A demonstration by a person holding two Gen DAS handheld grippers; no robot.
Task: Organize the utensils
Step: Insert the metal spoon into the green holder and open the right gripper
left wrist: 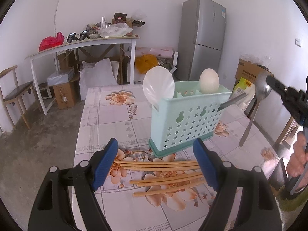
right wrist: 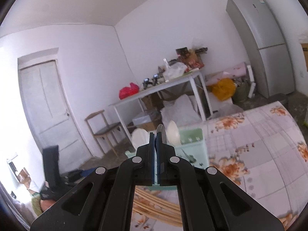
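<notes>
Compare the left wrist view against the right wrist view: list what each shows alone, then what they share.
Left wrist only: the open left gripper above the chopsticks, and the metal spoon's full handle hanging from the right gripper.
Right wrist only: a white door.
Both: the green utensil holder, floral tablecloth, fridge.

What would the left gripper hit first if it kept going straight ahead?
Probably the chopsticks lying between its open fingers, on the table; the green holder stands just beyond. Depth is unclear.
</notes>
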